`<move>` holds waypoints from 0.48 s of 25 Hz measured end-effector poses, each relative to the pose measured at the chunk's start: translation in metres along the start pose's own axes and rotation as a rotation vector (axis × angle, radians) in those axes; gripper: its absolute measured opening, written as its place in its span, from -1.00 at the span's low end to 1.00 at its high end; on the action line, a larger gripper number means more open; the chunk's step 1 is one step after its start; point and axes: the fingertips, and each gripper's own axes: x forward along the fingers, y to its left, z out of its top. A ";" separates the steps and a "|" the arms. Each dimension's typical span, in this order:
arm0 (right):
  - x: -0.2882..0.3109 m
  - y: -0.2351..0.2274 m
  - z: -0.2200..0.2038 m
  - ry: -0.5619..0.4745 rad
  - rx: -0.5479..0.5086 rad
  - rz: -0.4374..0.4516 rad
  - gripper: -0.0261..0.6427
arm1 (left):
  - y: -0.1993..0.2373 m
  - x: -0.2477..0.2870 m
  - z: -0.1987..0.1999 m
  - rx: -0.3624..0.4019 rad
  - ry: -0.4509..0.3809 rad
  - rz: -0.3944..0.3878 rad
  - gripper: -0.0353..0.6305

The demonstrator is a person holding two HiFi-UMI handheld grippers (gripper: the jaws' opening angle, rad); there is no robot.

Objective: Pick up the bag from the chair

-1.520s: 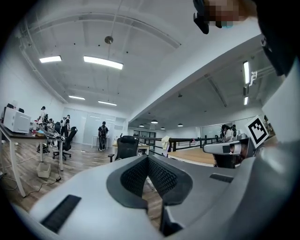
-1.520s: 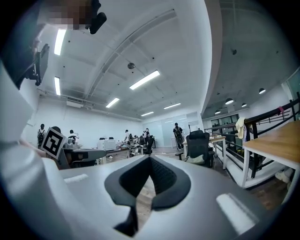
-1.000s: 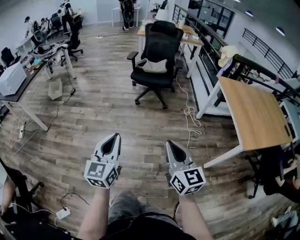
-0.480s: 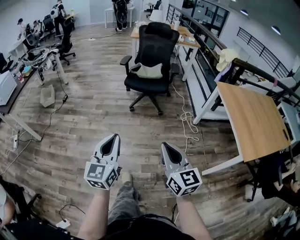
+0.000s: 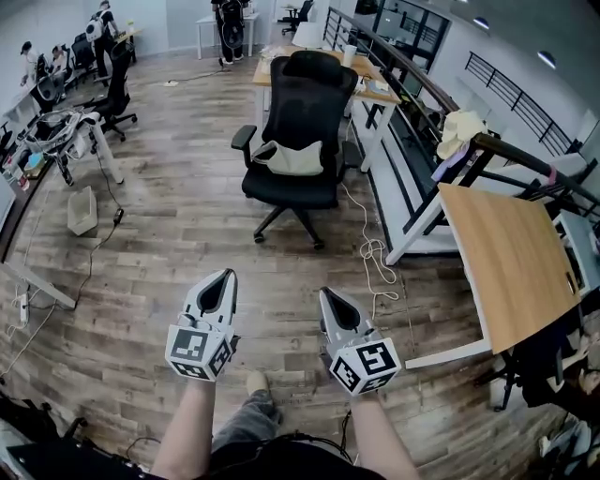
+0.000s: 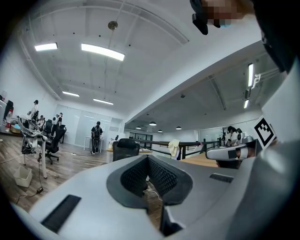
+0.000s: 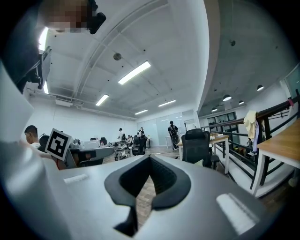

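A cream bag (image 5: pixel 292 159) lies on the seat of a black office chair (image 5: pixel 302 98) in the upper middle of the head view, some way ahead of both grippers. My left gripper (image 5: pixel 226 275) and right gripper (image 5: pixel 329 294) are held side by side low over the wood floor, both pointing toward the chair. Both are shut with nothing between the jaws. The chair (image 6: pixel 124 149) shows small above the shut left gripper (image 6: pixel 148 157) in the left gripper view. It shows again as the chair (image 7: pixel 196 145) to the right of the shut right gripper (image 7: pixel 150 158) in the right gripper view.
A wooden desk (image 5: pixel 511 253) on white legs stands at the right, with a white cable (image 5: pixel 377 251) coiled on the floor beside it. Another desk (image 5: pixel 373 82) is behind the chair. A railing with a cream garment (image 5: pixel 459 131) runs along the right. A bin (image 5: pixel 82 208) and people (image 5: pixel 228 19) are farther off.
The person has walked forward: the chair and bag have come closer and lower in the head view. Both grippers stay shut and keep their place in front.
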 end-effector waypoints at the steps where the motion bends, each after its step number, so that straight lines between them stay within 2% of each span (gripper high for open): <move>1: 0.010 -0.003 0.000 0.003 0.001 -0.003 -0.90 | 0.007 0.009 0.001 -0.001 0.002 -0.004 -0.90; 12: 0.107 -0.026 -0.002 0.001 0.010 -0.033 -0.90 | 0.077 0.083 0.001 0.009 0.005 -0.042 -0.90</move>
